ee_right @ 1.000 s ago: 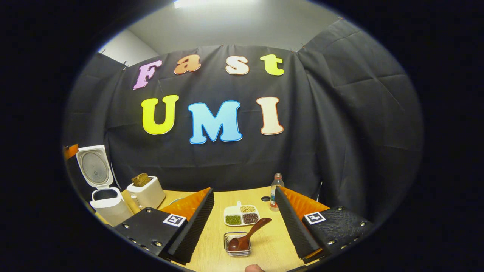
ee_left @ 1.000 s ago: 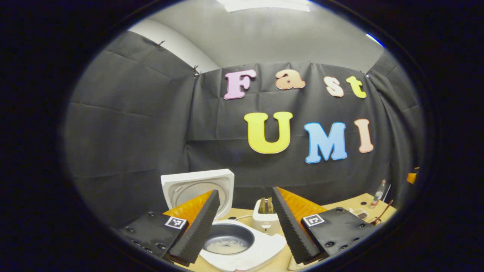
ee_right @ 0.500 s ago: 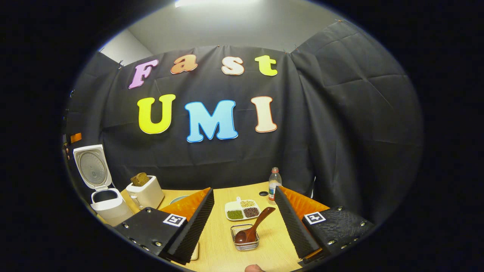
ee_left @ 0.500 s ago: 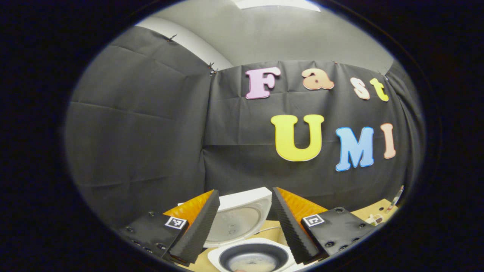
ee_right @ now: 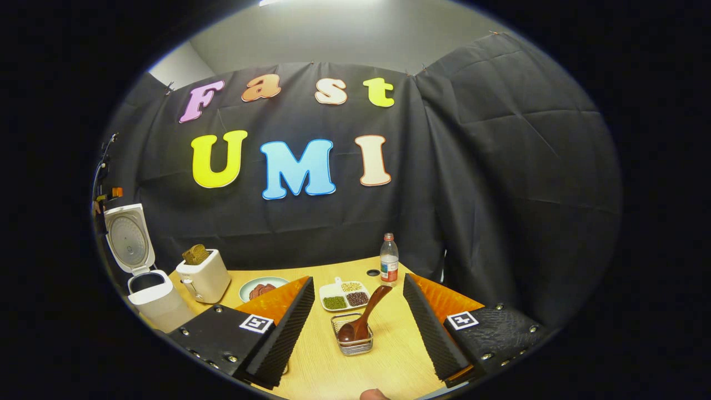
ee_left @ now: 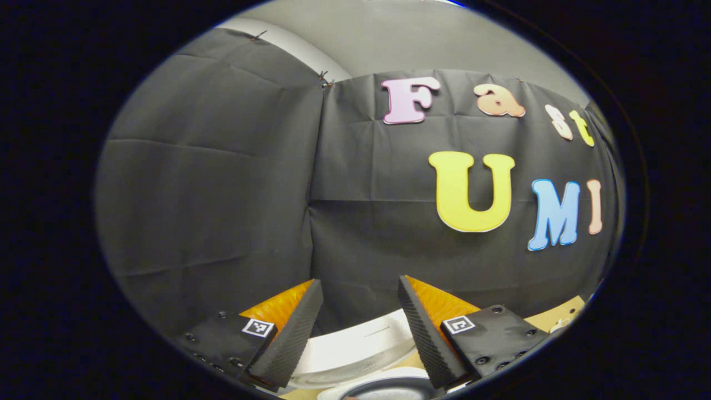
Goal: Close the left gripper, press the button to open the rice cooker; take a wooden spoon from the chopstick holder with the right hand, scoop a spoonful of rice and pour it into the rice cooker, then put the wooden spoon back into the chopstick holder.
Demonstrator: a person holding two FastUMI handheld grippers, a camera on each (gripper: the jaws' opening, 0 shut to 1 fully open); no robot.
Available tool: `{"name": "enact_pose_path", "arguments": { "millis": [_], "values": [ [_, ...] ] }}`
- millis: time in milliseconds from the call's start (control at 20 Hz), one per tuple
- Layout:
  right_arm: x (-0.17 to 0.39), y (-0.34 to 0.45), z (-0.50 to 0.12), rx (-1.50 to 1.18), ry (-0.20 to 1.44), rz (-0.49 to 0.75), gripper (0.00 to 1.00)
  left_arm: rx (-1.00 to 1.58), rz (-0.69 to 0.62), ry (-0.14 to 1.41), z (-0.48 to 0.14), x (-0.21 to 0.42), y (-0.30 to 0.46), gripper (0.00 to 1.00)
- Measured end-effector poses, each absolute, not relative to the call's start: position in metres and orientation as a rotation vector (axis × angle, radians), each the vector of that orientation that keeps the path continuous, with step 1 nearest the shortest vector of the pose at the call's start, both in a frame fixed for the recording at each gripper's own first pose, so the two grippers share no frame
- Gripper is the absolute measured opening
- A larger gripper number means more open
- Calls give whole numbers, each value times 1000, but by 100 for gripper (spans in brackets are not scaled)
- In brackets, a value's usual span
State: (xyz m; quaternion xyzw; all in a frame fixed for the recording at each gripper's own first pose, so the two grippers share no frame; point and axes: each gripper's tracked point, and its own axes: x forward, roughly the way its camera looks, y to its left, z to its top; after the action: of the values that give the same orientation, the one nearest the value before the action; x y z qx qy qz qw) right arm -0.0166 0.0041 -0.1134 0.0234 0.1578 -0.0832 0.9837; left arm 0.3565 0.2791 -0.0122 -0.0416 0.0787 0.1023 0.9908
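1. Standing at the far left of the bench (ee_right: 389, 355) in the right gripper view, the rice cooker (ee_right: 153, 297) is white, its lid (ee_right: 129, 239) swung up and upright, the dark inner pot open to the air.
2. Toaster (ee_right: 204, 279), white, sits just right of the rice cooker, with a brown slice poking out of its slot.
3. Pale round plate (ee_right: 261, 288) with dark brownish pieces lies right of the toaster, partly hidden behind the right gripper's own left finger.
4. Chopstick holder (ee_right: 351, 340), a small wire basket, rests on the bench well right of the rice cooker, between the two fingers of the right gripper (ee_right: 358, 328) but farther off, not touched by either.
5. Wooden spoon (ee_right: 362, 321) lies in the chopstick holder, bowl down in the basket, handle tilted up and to the right.
6. White divided dish (ee_right: 345, 295) with green, dark and pale grains sits just behind the chopstick holder.
7. Clear bottle (ee_right: 389, 260) stands upright behind the dish, farthest from the rice cooker; a small dark cap (ee_right: 372, 273) lies beside its base.
8. Right gripper: released, fingers wide apart, nothing between them.
9. Left gripper view: left gripper (ee_left: 358, 328) also released, fingers spread and empty. The cooker's white lid edge (ee_left: 355, 350) shows low between them, with a sliver of the pot's rim below; most of the cooker is cut off at the bottom.
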Motion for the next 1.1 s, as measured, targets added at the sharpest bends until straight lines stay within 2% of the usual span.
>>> {"name": "enact_pose_path", "arguments": {
  "millis": [50, 150, 250, 300, 350, 400, 1100],
  "values": [
    [-19, 3, -114, 46, 320, -170, 98, -94, 206, 179, -19, 364, 281, 91],
    [-22, 1, -116, 40, 325, -175, 98, -118, 206, 236, -34, 371, 279, 95],
    [-24, 0, -117, 37, 330, -174, 98, -99, 220, 277, -46, 373, 280, 91],
    [-25, -1, -117, 37, 330, -171, 98, -91, 221, 291, -48, 374, 281, 96],
    [-26, -1, -116, 36, 330, -166, 98, -83, 212, 297, -48, 373, 278, 92],
    [-26, -2, -116, 34, 330, -162, 98, -88, 200, 300, -46, 372, 274, 97],
    [-4, -33, -108, 33, 317, -71, 98, -97, 212, 309, -52, 309, 211, 96]
  ]
}}
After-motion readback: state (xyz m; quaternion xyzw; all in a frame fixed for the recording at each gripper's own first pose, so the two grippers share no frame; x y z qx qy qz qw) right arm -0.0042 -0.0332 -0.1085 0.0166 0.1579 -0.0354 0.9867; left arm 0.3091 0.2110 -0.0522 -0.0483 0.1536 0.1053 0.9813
